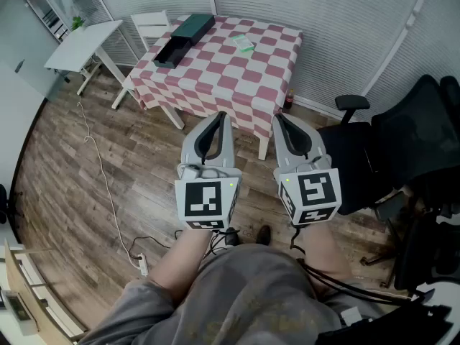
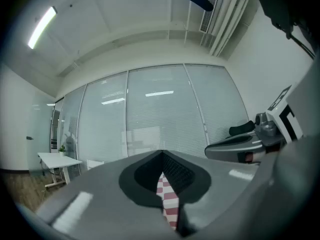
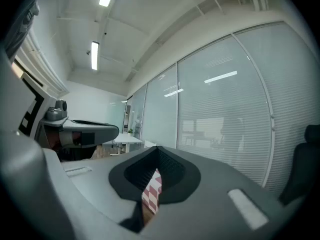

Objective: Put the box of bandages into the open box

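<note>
Ahead stands a table with a red-and-white checked cloth (image 1: pixel 223 77). A long dark green open box (image 1: pixel 183 38) lies at its far left. A small pale green box of bandages (image 1: pixel 243 44) lies flat near the far middle, to the right of the open box. My left gripper (image 1: pixel 221 115) and right gripper (image 1: pixel 277 118) are held level side by side over the wood floor, short of the table's near edge. Both are shut and hold nothing. In the left gripper view the jaws (image 2: pixel 162 154) meet, with only a strip of cloth showing below. The right gripper view (image 3: pixel 157 149) shows the same.
A white side table (image 1: pixel 83 38) and a white chair (image 1: pixel 151 24) stand left of the checked table. A black office chair (image 1: pixel 402 142) stands close on the right. A cable runs across the floor to a power strip (image 1: pixel 142 263). Blinds cover the glass walls behind.
</note>
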The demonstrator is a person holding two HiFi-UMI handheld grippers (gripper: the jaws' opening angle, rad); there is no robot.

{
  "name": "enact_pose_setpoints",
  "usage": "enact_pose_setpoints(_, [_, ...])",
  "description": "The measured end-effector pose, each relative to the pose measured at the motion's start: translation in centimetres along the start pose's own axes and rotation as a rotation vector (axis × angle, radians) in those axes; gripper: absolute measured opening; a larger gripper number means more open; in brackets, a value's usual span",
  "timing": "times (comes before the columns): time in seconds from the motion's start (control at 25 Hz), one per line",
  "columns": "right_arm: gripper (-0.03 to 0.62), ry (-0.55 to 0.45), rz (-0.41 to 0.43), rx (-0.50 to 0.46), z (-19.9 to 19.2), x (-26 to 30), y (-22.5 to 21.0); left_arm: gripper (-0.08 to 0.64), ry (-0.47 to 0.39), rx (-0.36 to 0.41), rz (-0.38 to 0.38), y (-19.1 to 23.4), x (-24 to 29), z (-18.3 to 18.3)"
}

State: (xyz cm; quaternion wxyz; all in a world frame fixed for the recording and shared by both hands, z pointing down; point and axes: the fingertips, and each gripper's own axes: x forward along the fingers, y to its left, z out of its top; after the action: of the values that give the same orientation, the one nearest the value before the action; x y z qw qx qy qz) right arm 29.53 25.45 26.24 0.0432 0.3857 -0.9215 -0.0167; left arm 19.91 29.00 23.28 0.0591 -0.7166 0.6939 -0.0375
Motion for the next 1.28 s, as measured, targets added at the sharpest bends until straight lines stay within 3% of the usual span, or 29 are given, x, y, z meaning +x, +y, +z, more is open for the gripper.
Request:
enact_pose_setpoints(0.64, [0.026, -0.023, 0.039, 0.031, -1.1, 1.4, -4.2, 0.000, 0.017, -0.010, 0.073, -1.2, 2.9, -0.6])
enact_pose_setpoints(0.92, [0.026, -0.009, 0.058, 0.014, -1.3, 5.6, -5.1, 0.000, 0.025, -0.017, 0.116, 2.4, 5.6, -2.0])
enact_pose_setpoints(1.28, [0.026, 0.023, 0.012, 0.017, -1.8, 15.7, -6.9, 0.000, 0.039, -0.044, 0.100, 9.1, 13.2, -4.6])
